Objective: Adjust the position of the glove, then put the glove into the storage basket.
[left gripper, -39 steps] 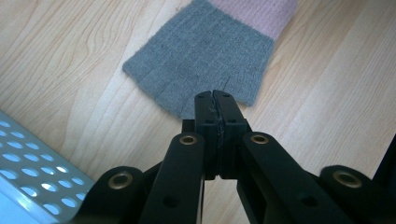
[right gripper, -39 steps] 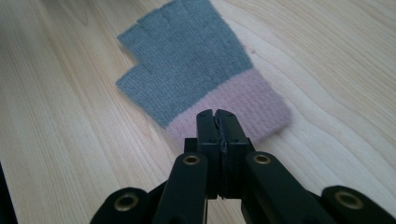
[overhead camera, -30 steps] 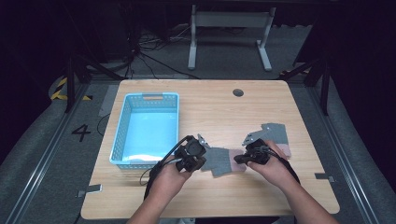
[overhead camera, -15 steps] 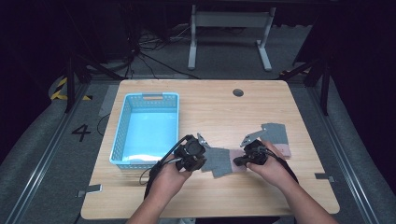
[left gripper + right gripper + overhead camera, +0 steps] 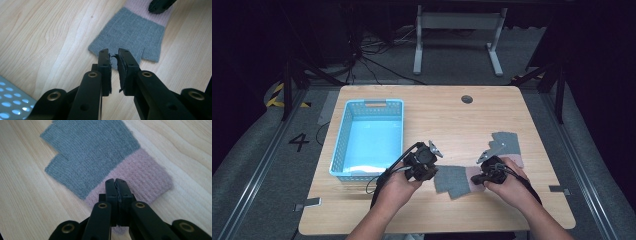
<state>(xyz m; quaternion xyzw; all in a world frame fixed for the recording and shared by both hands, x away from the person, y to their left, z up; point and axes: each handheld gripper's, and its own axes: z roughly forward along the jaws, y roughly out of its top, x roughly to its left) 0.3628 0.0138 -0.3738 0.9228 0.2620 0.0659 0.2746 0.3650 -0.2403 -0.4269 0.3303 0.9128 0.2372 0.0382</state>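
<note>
Right gripper view: right hand-held gripper hides glove cuff edge.

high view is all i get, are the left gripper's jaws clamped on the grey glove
observer: no. The left gripper view shows the left gripper with its jaws a little apart, having just been opening. The glove has its grey end at their tips, not pinched.
operator: and the other side
observer: the right gripper has its jaws shut, tips down on the glove's pink cuff.
</note>
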